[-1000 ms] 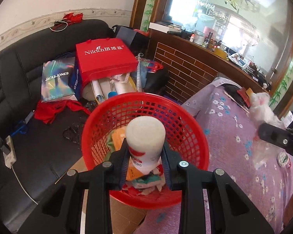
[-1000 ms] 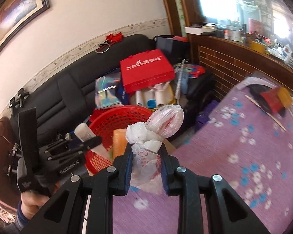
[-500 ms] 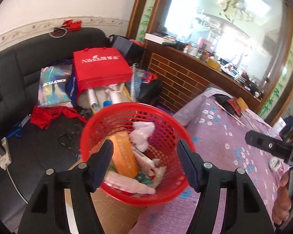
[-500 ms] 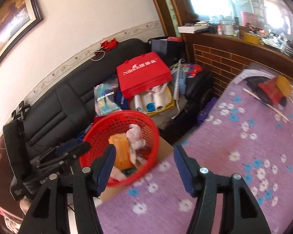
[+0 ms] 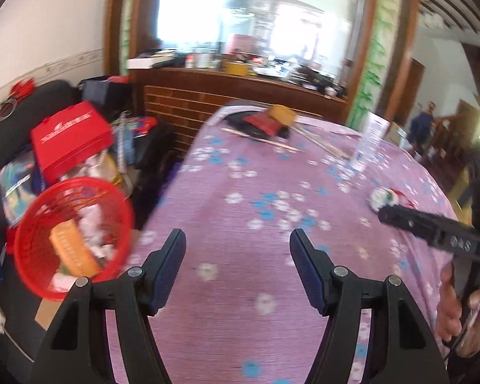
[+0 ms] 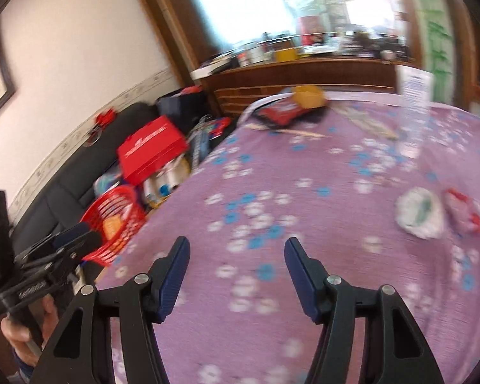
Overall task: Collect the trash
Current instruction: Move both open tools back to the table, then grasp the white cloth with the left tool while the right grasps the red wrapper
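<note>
While the red basket [image 5: 73, 240] at the far left, off the desk's edge and beside the black sofa [image 5: 3, 134], already holds an orange packet and several white crumpled pieces, the job looks only partly done. Just right of the basket the purple flowered desk [image 5: 240, 304] begins, and over its near part hangs the left tool [image 5: 236, 249], its jaws standing apart with nothing between them. In the right wrist view the right tool [image 6: 236, 249] is likewise spread and empty above bare cloth. Further right on the desk lies what seems to be the remaining trash: a crumpled white wad [image 6: 419, 212] and, touching or just beside it, a red-and-white wrapper [image 6: 462, 211]; blur makes it hard to say whether they overlap. From the left view the right tool's arm reaches across just in front of these two. At the far edge of the desk sit a red packet [image 6: 281, 110], an orange box [image 6: 308, 96], some pale sticks [image 6: 284, 131] and a clear stand with a paper [image 6: 414, 96]; whether any of those count as trash I cannot tell. My reading is that the wad and wrapper are next, each needing a carry back left to the basket.
</note>
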The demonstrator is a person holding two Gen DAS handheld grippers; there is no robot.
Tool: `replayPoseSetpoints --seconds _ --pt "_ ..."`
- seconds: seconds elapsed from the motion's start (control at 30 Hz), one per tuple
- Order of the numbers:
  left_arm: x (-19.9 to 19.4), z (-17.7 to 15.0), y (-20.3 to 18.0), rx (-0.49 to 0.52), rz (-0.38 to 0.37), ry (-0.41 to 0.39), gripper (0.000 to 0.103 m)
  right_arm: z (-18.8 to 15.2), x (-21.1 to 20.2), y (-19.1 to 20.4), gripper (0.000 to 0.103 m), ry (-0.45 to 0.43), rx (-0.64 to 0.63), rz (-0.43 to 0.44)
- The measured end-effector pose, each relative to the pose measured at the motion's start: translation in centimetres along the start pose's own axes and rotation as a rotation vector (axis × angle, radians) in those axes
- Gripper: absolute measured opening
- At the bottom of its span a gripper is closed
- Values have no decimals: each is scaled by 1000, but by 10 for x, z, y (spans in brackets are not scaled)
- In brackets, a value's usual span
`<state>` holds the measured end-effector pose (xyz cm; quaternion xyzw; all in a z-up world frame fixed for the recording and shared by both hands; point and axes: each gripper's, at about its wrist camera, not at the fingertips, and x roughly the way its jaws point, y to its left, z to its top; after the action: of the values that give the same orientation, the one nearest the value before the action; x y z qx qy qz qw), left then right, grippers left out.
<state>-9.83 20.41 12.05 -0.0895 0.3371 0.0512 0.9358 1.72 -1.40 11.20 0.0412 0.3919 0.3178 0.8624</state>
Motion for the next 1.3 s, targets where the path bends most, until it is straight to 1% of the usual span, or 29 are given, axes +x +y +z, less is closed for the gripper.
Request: replayPoseSetpoints --seconds 0.03,0.07,0.17,0.23,0.3,0.4,0.47,0.5,0.57,0.63,0.73,0.77,0.8,0.87,0.93,1.0,1.07,1.13,1.2,1.27,1.3 --pt "2 3 -20 29 -25 10 66 1 -10 -19 66 -18 32 -28" --pt "3 4 -32 47 -45 18 66 2 -19 -35 66 -33 58 -52" --pt "9 12 -86 108 -136 53 66 11 -46 -93 66 -70 164 -143" --pt "15 15 -116 136 -188 83 66 19 -55 -127 66 -76 205 -210" --pt "23 18 -145 159 -226 107 67 27 -55 -159 66 -66 224 -284" --pt "36 20 -178 200 -230 134 67 33 -38 -203 66 -13 247 -355" --pt "50 19 -195 225 -226 153 68 32 -23 -220 66 12 265 -349" --pt "57 20 -201 233 -223 167 68 32 -16 -225 65 26 258 -358" --pt "71 20 -211 236 -223 187 68 28 -3 -228 65 26 235 -398" --pt "86 25 -219 241 -200 202 68 22 8 -235 65 30 228 -406" --pt "104 36 -225 223 -176 200 68 17 23 -242 59 71 179 -423" --pt "112 40 -230 220 -169 199 70 16 27 -242 52 77 166 -429" --pt "119 43 -234 218 -163 198 71 15 28 -243 51 76 159 -435" --pt "132 47 -239 210 -140 194 72 14 25 -242 46 70 163 -414" --pt "148 51 -247 199 -136 203 76 15 22 -239 44 67 156 -414" --pt "166 54 -255 195 -124 223 80 15 12 -238 44 37 174 -408" --pt "180 54 -262 189 -109 240 80 17 -4 -239 44 -4 209 -384" --pt "198 53 -271 198 -119 275 80 19 -19 -240 44 -51 234 -396" --pt "213 51 -280 210 -104 298 80 20 -32 -243 44 -85 252 -424" --pt "226 48 -286 220 -92 306 80 21 -38 -247 44 -102 276 -435" --pt "233 46 -290 229 -91 308 80 22 -40 -249 44 -105 285 -427"
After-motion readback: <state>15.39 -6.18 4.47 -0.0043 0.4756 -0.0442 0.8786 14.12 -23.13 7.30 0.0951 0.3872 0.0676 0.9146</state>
